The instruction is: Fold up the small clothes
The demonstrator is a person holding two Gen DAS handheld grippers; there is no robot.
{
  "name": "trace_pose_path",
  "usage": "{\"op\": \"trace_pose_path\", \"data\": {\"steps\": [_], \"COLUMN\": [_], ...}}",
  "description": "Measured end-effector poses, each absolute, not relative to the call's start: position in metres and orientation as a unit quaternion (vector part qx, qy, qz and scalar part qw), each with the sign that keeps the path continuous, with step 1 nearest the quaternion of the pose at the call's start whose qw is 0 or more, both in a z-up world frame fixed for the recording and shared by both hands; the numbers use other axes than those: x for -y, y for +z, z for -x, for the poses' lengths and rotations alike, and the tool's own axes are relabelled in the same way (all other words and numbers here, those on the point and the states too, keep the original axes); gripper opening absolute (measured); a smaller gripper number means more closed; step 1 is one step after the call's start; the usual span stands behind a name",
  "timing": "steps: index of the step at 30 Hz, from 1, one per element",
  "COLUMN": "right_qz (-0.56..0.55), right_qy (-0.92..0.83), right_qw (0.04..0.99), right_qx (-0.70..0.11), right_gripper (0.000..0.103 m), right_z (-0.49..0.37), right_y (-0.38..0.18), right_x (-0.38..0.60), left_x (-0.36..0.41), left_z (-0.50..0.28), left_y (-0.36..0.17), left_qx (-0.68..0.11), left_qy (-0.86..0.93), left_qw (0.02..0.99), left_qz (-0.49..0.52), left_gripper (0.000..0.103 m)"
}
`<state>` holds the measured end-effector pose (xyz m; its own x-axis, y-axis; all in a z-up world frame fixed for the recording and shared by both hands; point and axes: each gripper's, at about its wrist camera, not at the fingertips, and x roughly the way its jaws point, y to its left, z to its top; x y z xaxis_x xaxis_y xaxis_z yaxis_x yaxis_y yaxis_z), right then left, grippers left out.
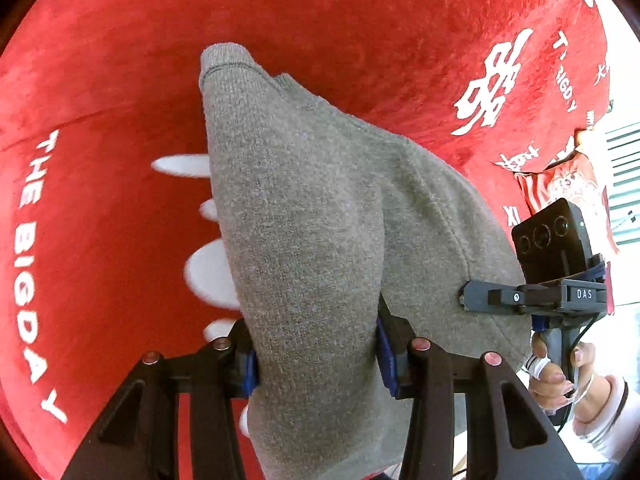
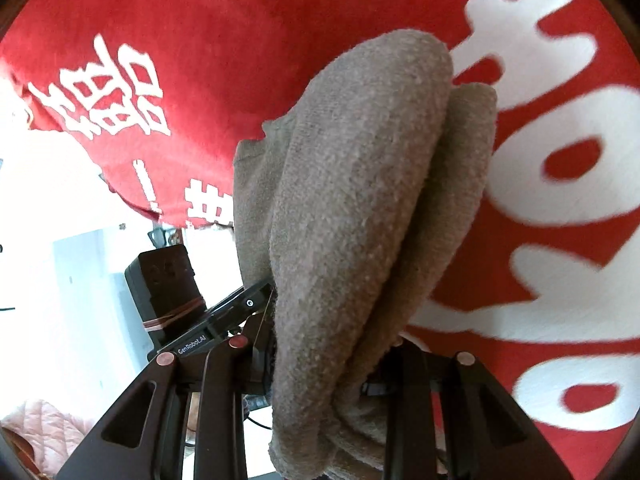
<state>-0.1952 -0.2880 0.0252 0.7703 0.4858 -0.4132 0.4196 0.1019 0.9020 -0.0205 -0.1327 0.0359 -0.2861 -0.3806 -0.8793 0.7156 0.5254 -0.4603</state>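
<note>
A small grey knit sweater (image 1: 312,220) hangs over a red cloth with white lettering (image 1: 100,120). My left gripper (image 1: 316,360) is shut on a bunched part of the sweater, which drapes forward past the fingers to a ribbed cuff at the top. My right gripper (image 2: 324,360) is shut on another bunched, doubled part of the same sweater (image 2: 360,208). In the left wrist view the right gripper (image 1: 464,300) shows at the sweater's right edge, held by a hand. In the right wrist view the left gripper (image 2: 260,296) shows at the sweater's left side.
The red cloth (image 2: 540,280) covers the surface under both grippers; its edge runs at the right of the left view and the left of the right view. A pink quilted item (image 2: 44,428) lies at lower left beyond the edge.
</note>
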Motion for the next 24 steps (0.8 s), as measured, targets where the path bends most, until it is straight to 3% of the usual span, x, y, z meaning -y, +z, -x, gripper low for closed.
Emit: {"op": "trace_pose_path", "data": {"steps": [8,11,13,17,18,21,24], "right_qz": [-0.651,-0.625,-0.609,-0.565,-0.566,-0.552,-0.503], "right_qy": [0.038,0.001,-0.027,-0.084,-0.097,-0.131,-0.144], "right_qw": [0.646,0.647,0.653,0.668,0.669,0.675,0.696], "right_qx": [-0.397,-0.436,-0.450,-0.477,-0.472,-0.472,-0.492], "right_gripper": [0.033,0.042,0.063,0.066,0.064,0.022,0.022], "right_z": [0.153,0.143,0.147,0.160,0.166,0.175,0.165], "right_y": [-0.012,-0.019,-0.009,0.013,0.018,0.030,0.043], "right_x": [0.231,0.222,0.224,0.229,0.231,0.234,0.223], "left_x": [0.061,0.044,0.035,0.026,0.024,0.015,0.023], "left_z": [0.012,0.009,0.005,0.001,-0.002,-0.016,-0.024], "left_y": [0.004,-0.009,0.001,0.025,0.031,0.041,0.029], "left_qx": [-0.671,-0.681,-0.673,-0.637,-0.627,-0.612,-0.618], "left_qy": [-0.409,-0.383,-0.382,-0.376,-0.373,-0.361,-0.342], "left_qw": [0.602,0.609,0.622,0.658,0.668,0.687,0.690], "left_qz": [-0.143,-0.137,-0.123,-0.142,-0.146,-0.149,-0.161], "left_gripper": [0.047,0.050,0.050,0.050,0.050,0.050,0.050]}}
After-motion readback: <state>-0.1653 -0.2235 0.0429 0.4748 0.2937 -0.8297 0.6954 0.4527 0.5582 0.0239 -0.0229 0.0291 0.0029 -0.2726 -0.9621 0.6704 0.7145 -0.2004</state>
